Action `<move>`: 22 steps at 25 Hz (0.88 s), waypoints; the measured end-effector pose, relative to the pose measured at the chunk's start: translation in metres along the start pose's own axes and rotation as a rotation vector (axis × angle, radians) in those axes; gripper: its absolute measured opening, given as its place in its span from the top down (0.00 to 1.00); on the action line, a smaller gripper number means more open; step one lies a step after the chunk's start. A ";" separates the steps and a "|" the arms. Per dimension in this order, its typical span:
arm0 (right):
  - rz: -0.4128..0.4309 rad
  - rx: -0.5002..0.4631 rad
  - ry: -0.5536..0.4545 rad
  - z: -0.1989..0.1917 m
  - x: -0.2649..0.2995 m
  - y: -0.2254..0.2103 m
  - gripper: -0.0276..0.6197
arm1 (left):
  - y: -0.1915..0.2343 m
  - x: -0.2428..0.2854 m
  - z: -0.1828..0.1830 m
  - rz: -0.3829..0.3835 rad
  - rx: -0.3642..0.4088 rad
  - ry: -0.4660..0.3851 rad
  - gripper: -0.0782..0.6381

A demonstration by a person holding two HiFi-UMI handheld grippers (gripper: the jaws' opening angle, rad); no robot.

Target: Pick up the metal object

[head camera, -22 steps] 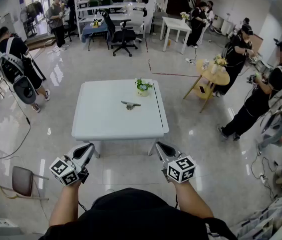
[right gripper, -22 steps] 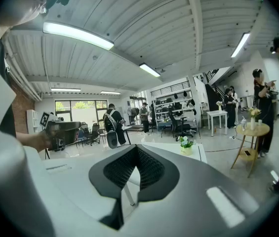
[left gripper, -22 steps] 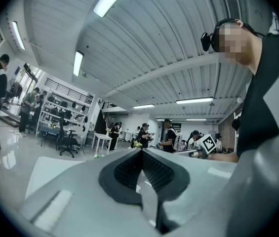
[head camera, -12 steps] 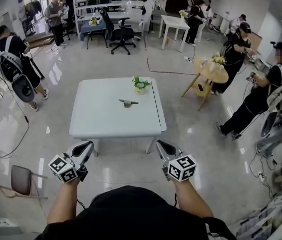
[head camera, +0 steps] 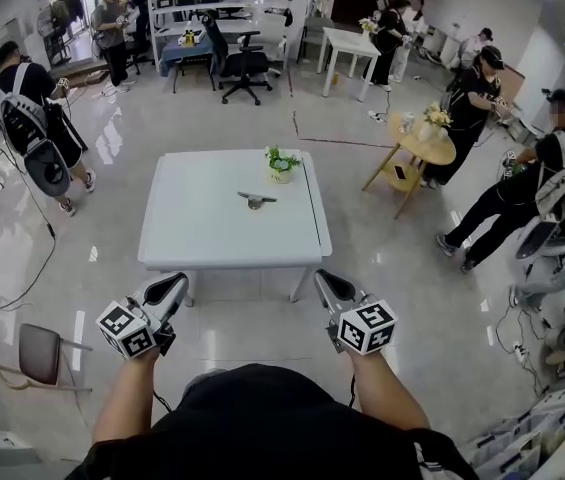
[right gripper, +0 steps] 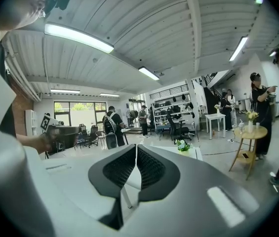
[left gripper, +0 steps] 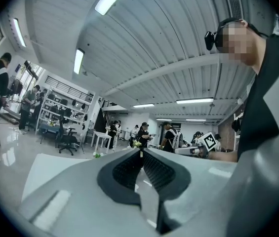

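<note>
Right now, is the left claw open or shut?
Shut. In the left gripper view, the left claw has its tips touching, with nothing held between them.

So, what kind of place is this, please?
Probably a large office-like lab or workshop hall. It shows in the white table standing alone on a shiny floor, the black office chair by the storage shelves, and several people wearing gear.

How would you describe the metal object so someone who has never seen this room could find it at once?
Find the white square table in the middle of the glossy floor. Near its centre lies the metal object, small, dark grey and low. Its only neighbour on the table, the potted plant at the far edge, is green and upright.
</note>
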State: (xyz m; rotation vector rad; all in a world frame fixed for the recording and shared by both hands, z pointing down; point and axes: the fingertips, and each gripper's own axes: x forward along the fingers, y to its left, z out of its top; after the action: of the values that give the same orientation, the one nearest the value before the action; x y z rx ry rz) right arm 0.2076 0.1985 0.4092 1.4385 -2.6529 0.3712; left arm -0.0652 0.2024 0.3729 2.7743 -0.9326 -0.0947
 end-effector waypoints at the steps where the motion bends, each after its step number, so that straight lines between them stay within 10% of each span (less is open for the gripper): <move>1: 0.002 -0.003 0.001 0.001 -0.001 0.002 0.90 | 0.000 -0.003 0.000 0.003 -0.001 -0.002 0.86; 22: 0.036 -0.038 0.037 -0.010 0.028 0.027 0.55 | 0.011 -0.008 -0.017 -0.011 -0.007 0.052 0.56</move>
State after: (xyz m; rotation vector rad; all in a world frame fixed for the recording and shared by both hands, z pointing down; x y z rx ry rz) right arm 0.1692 0.1930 0.4199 1.3615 -2.6452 0.3455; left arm -0.0762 0.2014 0.3919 2.7615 -0.9019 -0.0274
